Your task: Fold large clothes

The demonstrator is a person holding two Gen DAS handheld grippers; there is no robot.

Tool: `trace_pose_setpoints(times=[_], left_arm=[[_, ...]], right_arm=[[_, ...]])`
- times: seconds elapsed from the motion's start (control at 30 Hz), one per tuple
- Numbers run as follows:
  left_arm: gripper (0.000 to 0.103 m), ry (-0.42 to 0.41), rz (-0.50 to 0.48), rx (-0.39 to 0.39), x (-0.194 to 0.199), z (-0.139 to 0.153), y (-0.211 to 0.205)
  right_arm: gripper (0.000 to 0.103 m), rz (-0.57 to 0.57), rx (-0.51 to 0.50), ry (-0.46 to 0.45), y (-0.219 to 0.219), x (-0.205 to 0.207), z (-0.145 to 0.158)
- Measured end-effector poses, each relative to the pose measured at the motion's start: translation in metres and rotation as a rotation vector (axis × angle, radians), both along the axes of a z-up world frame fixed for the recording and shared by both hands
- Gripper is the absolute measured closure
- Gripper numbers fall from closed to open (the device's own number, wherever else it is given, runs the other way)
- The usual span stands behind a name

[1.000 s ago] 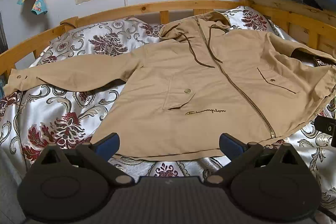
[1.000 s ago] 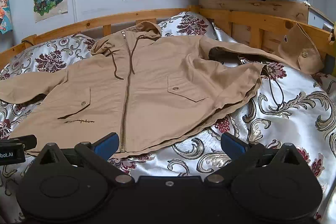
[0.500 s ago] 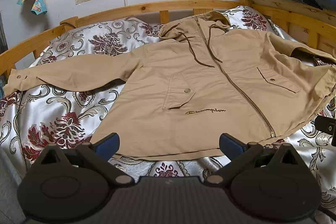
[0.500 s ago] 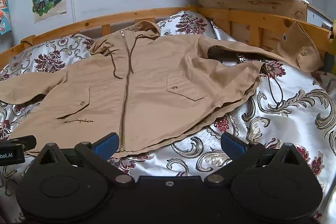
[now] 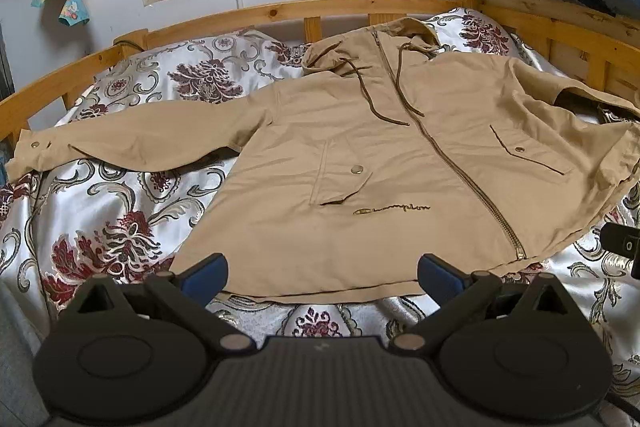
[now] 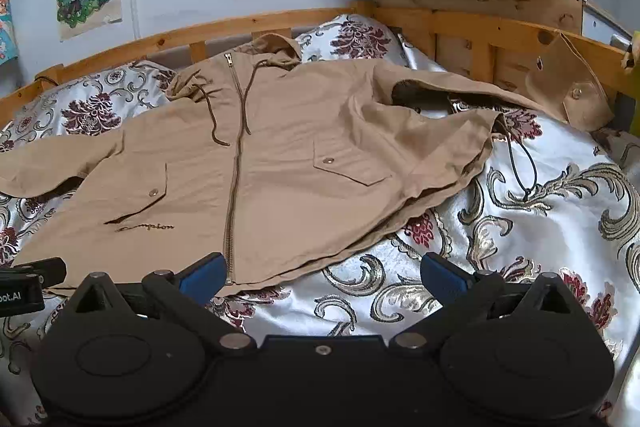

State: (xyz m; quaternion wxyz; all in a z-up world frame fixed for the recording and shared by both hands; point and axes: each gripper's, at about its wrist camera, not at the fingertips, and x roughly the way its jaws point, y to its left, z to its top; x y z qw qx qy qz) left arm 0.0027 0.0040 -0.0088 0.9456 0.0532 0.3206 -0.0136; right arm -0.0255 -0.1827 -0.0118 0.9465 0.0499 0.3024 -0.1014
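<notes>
Evidently the tan hooded jacket [image 5: 380, 179] lies zipped and spread flat across the frame's centre, ready for folding. Left gripper [image 5: 322, 277] and right gripper [image 6: 322, 277] hover at its hem, jaws apart, holding nothing.

Your left gripper [image 5: 322, 273] is matte black with blue finger pads [image 5: 206, 271], round discs, silver pivot screws and a ribbed grey body. Your right gripper [image 6: 322, 273] matches, with a blue-edged body.

The left gripper [image 5: 322, 277] sat low in its frame, jaws spread wide and gripping nothing. The right gripper [image 6: 322, 277] matched it, jaws equally wide, blue fingertips [image 6: 202, 273] bare.
</notes>
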Motion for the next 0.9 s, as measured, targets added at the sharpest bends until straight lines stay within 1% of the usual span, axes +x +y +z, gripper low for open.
trace_pose_setpoints(times=[0.2,0.3,0.4,0.6,0.73,0.9], left_arm=[[0.001,0.044,0.005,0.000,0.005,-0.006,0.001],[0.001,0.068,0.006,0.005,0.014,-0.005,-0.002],[0.001,0.074,-0.014,0.007,0.027,0.001,-0.008],[0.001,0.081,-0.066,-0.028,0.063,0.019,-0.024],[0.000,0.083,-0.112,-0.011,0.090,0.025,-0.035],[0.000,0.089,-0.140,-0.003,0.123,0.025,-0.041]], right_arm=[[0.001,-0.018,0.002,0.033,-0.001,0.003,0.000],[0.001,-0.026,-0.015,0.072,-0.003,0.008,0.000],[0.001,-0.027,-0.039,0.111,-0.007,0.015,0.003],[0.001,-0.052,-0.082,0.146,-0.031,0.032,0.018],[0.001,-0.078,-0.127,0.148,-0.051,0.043,0.029],[0.001,-0.115,-0.163,0.134,-0.077,0.056,0.037]])
